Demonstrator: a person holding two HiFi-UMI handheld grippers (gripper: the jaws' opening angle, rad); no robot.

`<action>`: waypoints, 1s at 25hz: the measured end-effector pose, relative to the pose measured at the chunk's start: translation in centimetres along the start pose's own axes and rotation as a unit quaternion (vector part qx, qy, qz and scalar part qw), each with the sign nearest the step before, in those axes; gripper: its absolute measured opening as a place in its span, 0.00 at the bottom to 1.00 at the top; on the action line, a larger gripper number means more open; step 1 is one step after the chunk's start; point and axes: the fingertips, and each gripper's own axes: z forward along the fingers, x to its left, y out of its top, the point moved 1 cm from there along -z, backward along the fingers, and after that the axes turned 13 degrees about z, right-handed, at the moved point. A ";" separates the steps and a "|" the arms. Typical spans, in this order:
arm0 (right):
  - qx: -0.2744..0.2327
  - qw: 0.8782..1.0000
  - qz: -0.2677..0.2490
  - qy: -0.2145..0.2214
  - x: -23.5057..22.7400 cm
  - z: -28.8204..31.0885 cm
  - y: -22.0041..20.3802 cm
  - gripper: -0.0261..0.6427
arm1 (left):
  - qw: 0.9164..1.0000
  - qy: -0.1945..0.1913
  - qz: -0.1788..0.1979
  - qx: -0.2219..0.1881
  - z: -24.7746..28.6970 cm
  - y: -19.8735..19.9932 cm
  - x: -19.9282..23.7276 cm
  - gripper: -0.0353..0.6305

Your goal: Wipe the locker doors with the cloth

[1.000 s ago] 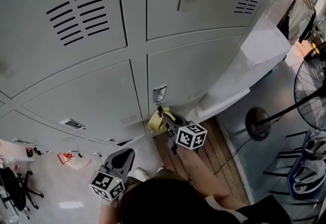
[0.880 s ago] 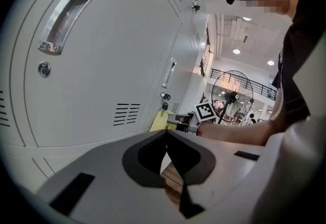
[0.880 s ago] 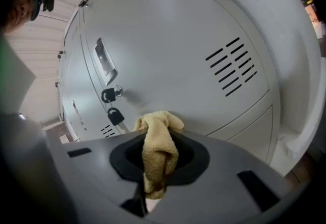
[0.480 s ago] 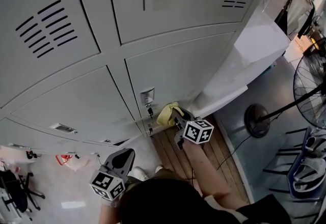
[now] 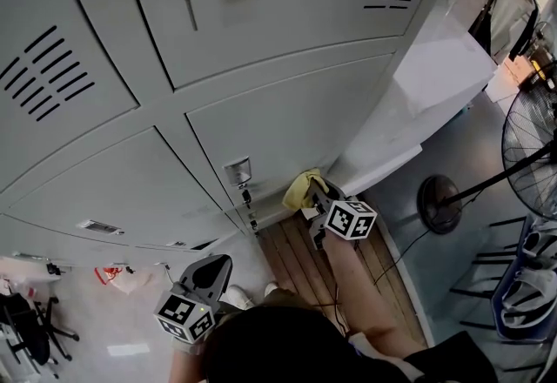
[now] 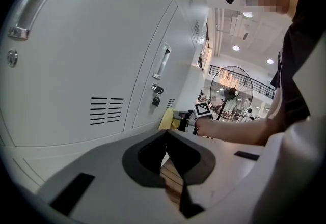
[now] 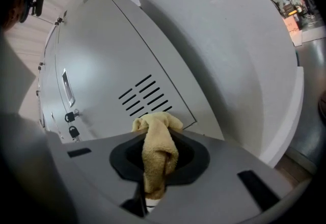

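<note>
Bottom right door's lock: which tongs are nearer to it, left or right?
Right. The right tongs, shut on the yellow cloth, are at the door just beside the lock; the left tongs hang lower, back from the door.

no readable text, labels or numbers anywhere

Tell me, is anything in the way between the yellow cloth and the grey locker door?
Nothing visible. The right gripper is shut on the fluffy yellow cloth, whose bunched end sits right at the lower corner of the grey metal locker door.
</note>
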 end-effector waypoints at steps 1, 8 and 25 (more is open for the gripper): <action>-0.003 1.000 0.001 -0.004 -0.3 -0.1 0.3 0.12 | 1.000 -0.001 0.000 0.000 0.1 0.0 0.0 0.06; -0.016 1.000 -0.004 -0.022 -1.6 -0.7 1.8 0.12 | 1.000 -0.006 -0.001 0.000 0.6 0.0 0.1 0.06; -0.058 0.998 -0.036 0.009 5.4 -4.4 3.6 0.12 | 0.999 -0.039 0.006 -0.019 -0.1 0.5 0.8 0.06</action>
